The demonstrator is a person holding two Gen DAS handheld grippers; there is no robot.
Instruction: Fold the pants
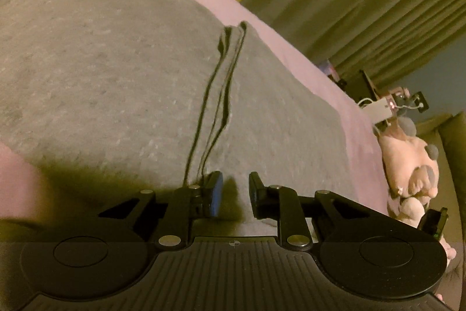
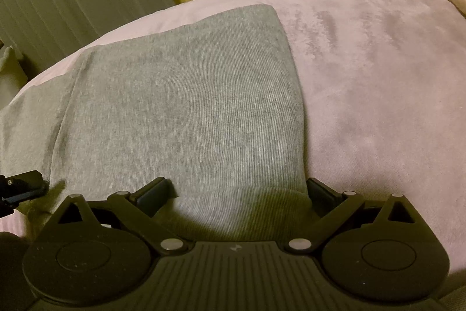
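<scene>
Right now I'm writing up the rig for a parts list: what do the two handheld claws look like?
Both are matt black plastic. Each has a ribbed centre plate flanked by two round discs, with angled link arms joined by silver rivets. The left claw has short flat fingers, one faced with a blue pad, and a small round mark on its plate. The right claw has the same build with dark pads. No cables or sleeves show.
</scene>
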